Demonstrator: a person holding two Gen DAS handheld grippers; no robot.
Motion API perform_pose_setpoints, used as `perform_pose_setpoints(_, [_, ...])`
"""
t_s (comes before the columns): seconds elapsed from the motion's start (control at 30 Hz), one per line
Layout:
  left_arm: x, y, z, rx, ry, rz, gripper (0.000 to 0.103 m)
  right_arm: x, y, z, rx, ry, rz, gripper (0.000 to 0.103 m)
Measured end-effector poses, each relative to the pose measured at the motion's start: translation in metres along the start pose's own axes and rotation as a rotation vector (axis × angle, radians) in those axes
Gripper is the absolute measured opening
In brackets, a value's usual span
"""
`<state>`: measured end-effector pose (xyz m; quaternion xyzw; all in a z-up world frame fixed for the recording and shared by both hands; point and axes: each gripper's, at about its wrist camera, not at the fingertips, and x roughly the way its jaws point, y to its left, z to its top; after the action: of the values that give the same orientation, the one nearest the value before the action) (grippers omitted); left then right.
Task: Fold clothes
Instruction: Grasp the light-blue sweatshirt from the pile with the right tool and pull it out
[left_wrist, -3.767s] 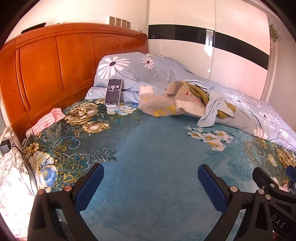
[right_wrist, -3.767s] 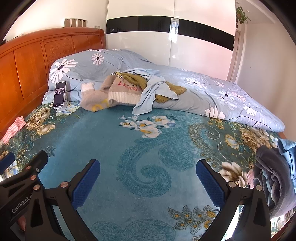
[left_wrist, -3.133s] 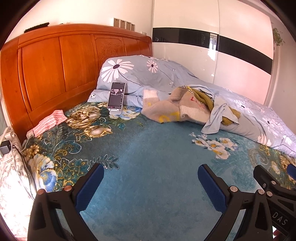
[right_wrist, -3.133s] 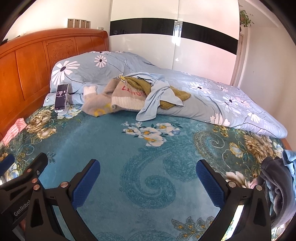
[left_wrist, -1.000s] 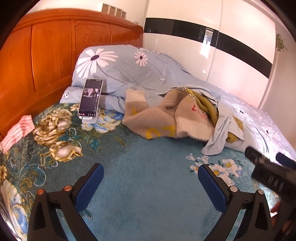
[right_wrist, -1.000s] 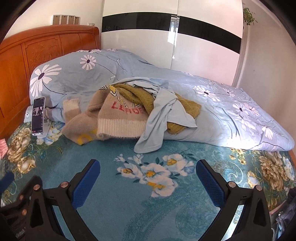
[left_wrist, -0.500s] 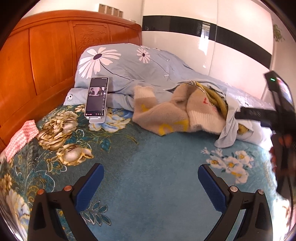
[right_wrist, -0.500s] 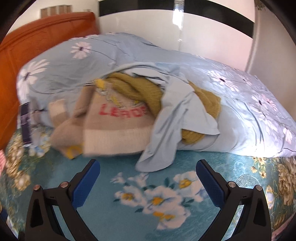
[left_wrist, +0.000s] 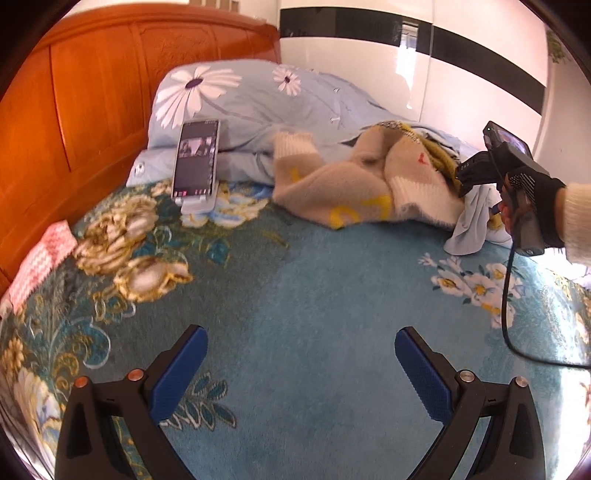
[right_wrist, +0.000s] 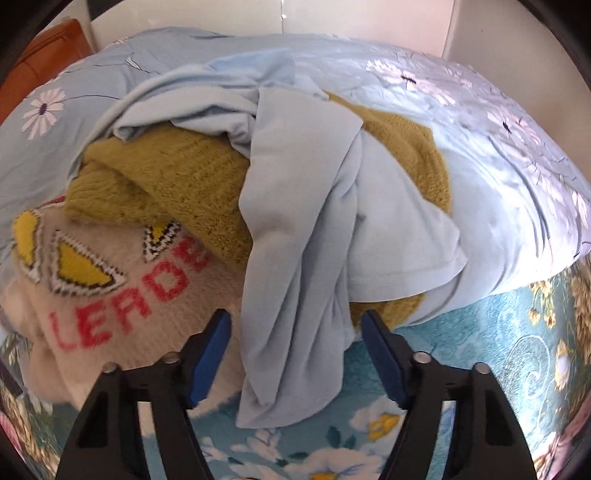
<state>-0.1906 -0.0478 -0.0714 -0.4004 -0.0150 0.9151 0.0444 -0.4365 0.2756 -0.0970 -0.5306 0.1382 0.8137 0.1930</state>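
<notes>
A heap of clothes lies against the blue floral duvet: a pale blue garment draped over a mustard knit and a beige sweater with red letters. My right gripper is open, its jaws standing either side of the blue garment's hanging end, partly narrowed. In the left wrist view the beige sweater lies at the back, and the right gripper's body hangs over the heap in a gloved hand. My left gripper is open and empty over the teal bedspread.
A phone on a stand leans against the duvet near the wooden headboard. A pink-and-white cloth lies at the left edge. White wardrobe doors stand behind the bed.
My right gripper has moved forward into the clothes heap and its jaws have narrowed around the blue garment's end. My left gripper has shifted slightly and stayed open.
</notes>
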Motion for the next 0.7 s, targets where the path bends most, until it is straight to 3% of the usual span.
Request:
perform_pose_setpoints(0.13, [0.002, 0.007, -0.005, -0.026, 0.023, -0.001, 0.103, -0.003, -0.018, 0.000, 0.095, 0.021, -0.001, 0.021])
perform_pose_setpoints(0.23, [-0.001, 0.011, -0.006, -0.052, 0.040, -0.011, 0.103, -0.024, -0.035, -0.001, 0.111, -0.002, 0.052, 0.016])
perform_pose_setpoints(0.43, [-0.015, 0.015, -0.008, -0.137, 0.080, -0.060, 0.103, -0.113, -0.071, -0.011, -0.016, -0.125, 0.219, 0.012])
perform_pose_setpoints(0.53, [-0.033, 0.011, -0.009, -0.142, 0.072, -0.060, 0.103, -0.152, -0.092, -0.030, -0.079, -0.134, 0.355, 0.012])
perform_pose_setpoints(0.7, [-0.061, 0.005, -0.011, -0.149, 0.058, -0.061, 0.103, -0.198, -0.088, -0.083, -0.211, -0.106, 0.577, 0.011])
